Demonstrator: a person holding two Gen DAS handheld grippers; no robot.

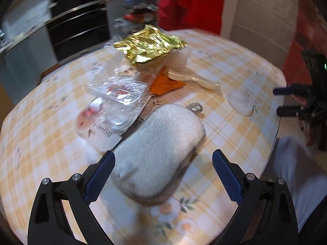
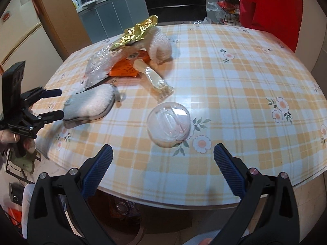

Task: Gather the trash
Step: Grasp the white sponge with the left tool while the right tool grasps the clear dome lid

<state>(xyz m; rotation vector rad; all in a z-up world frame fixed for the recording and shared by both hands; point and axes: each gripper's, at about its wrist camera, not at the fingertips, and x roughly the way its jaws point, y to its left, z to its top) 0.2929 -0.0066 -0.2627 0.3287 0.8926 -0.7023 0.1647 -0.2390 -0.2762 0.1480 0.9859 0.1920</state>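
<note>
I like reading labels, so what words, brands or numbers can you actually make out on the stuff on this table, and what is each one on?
Nothing reads with certainty.
Clear wrapper: large dark letters, upside down and blurred; unreadable.
Orange packet: small black print and a barcode label; too small.
Gold wrapper: no text visible.
Fridge sticker: too blurred.

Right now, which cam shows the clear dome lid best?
Right wrist: the clear dome lid sits sharp and whole, centred just ahead of the open tongs. Left wrist shows it small, blurred, near the table's right edge.
</note>
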